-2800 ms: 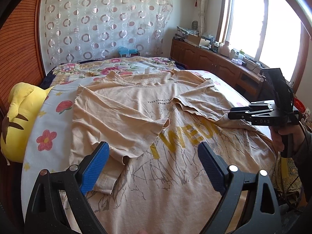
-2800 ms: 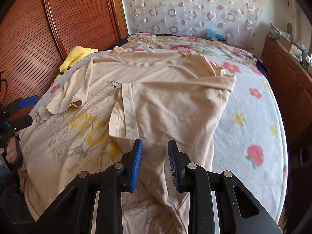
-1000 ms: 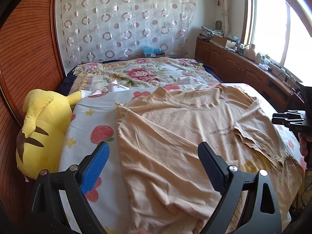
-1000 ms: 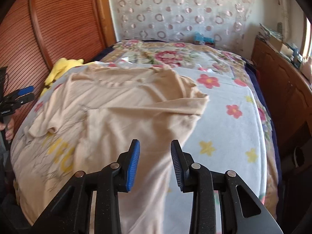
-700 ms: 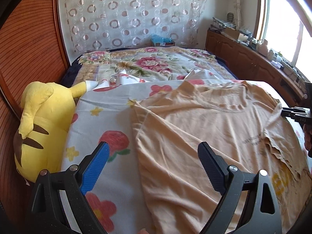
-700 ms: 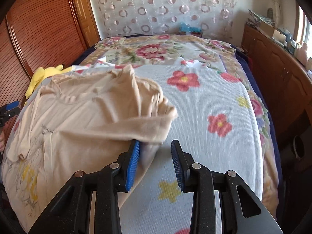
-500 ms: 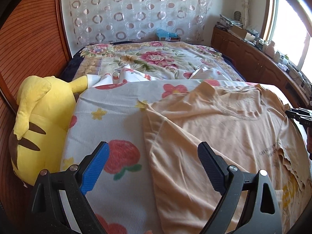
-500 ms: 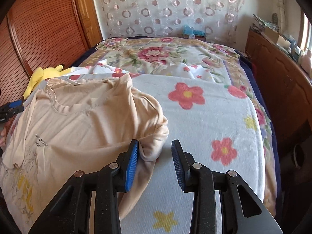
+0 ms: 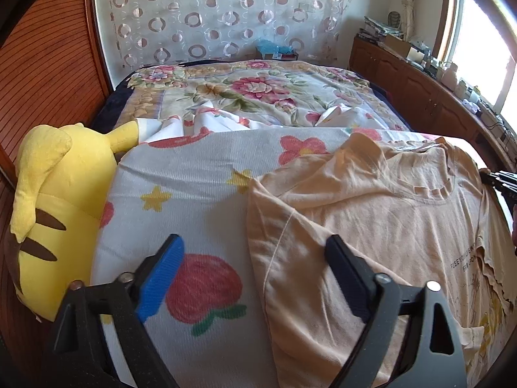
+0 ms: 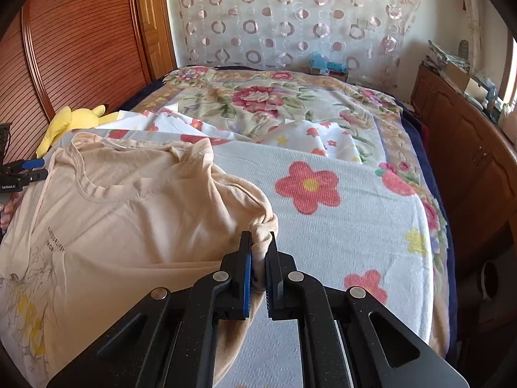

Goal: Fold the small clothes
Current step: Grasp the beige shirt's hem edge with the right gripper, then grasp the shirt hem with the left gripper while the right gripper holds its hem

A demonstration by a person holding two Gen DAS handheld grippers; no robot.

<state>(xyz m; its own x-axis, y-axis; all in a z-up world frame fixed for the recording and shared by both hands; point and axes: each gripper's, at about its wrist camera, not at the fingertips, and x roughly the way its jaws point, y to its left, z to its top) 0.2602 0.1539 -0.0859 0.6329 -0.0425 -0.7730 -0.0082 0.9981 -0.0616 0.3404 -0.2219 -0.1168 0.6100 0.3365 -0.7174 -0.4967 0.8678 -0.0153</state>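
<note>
Now pinching the bunched right edge of the beige, wrinkled shirt (image 10: 129,226) between right gripper (image 10: 258,252) fingers on the bed (image 10: 355,226), left gripper (image 9: 255,265) spread over its other edge.

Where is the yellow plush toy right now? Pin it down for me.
The yellow plush toy lies at the left edge of the bed in the left wrist view, against the wooden slatted wall, beside the flowered blanket and left of the beige T-shirt.

Small print on beige tee (image 10: 122,226), 2 lines, partly legible: "FROM"; rest unreadable.
</note>
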